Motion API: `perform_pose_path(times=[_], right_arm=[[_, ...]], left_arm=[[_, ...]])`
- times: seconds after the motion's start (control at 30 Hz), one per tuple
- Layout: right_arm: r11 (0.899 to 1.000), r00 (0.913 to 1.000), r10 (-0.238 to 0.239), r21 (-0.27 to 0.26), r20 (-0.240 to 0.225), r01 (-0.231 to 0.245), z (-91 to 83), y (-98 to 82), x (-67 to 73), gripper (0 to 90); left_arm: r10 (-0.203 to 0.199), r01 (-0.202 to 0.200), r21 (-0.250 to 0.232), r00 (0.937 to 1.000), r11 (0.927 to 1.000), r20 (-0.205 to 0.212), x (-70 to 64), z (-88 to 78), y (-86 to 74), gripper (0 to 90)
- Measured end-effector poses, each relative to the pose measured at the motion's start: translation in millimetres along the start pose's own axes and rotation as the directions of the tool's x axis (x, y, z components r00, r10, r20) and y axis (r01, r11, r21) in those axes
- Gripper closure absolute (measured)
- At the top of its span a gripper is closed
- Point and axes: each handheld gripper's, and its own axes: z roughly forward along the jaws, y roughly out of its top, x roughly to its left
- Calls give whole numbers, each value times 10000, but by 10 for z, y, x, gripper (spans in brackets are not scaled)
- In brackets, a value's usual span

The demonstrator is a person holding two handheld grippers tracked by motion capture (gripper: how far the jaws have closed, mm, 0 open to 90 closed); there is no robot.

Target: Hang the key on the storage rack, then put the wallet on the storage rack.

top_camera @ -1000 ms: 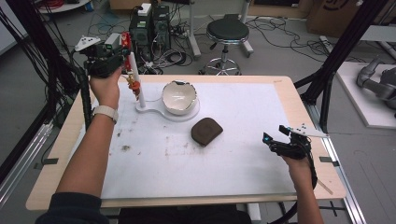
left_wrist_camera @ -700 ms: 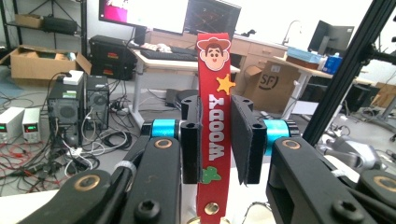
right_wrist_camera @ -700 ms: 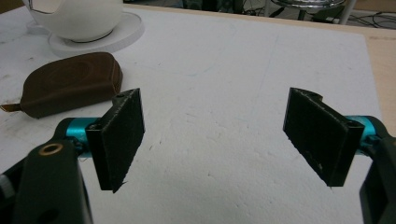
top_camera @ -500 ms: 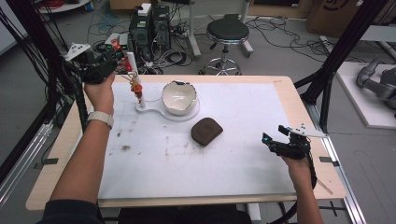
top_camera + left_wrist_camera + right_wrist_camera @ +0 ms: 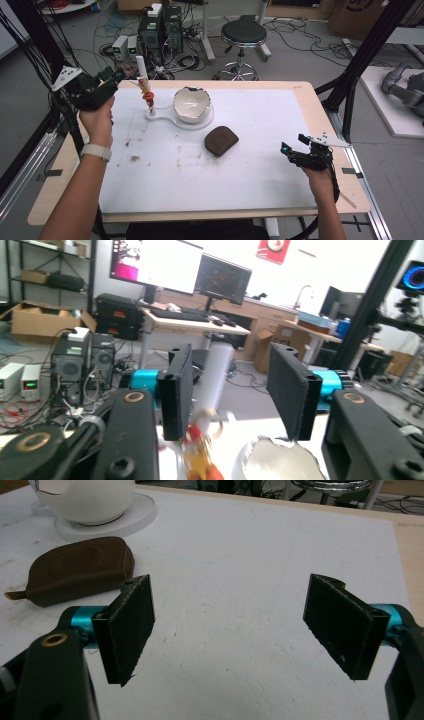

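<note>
Left hand [image 5: 97, 120] raised (fingers [image 5: 177, 390] just opened).

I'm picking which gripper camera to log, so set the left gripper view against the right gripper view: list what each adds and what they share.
Left gripper view: the left gripper, jaws just been opening with nothing gripped, frames an upright white post and a blurred red-orange figure, with monitors behind. Right gripper view: the right gripper, jaws open over the white table cover, and a brown pouch lying apart from it. Shared: the white bowl, jagged-rimmed in the left gripper view.
</note>
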Motion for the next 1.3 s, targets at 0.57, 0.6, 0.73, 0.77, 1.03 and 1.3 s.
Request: perform_pose_path(times=[0.57,0.6,0.73,0.77,1.03,1.3], right_arm=[[9996,9996,-278,65,65,277,39,34,65,207],[9995,9994,-322,46,89,321,45,36,69,207],[9992,9991,-408,27,120,408,57,47,92,207],[9990,9989,-445,30,137,444,59,47,95,207],[9987,9984,-476,168,293,471,77,34,96,207],[9991,9988,-410,95,262,408,37,31,97,207]], left_arm=[[1431,-1510,1095,9867,9825,772,-90,-695,-930,204],[1575,-1662,1230,9845,9784,771,-80,-703,-981,204],[1490,-1569,1444,9867,9770,642,-2,-759,-1143,204],[1471,-1543,1501,9874,9766,580,26,-760,-1164,204],[1393,-1426,1530,9897,9779,316,84,-786,-1156,204],[1389,-1441,1706,9894,9748,423,49,-725,-1185,204]])
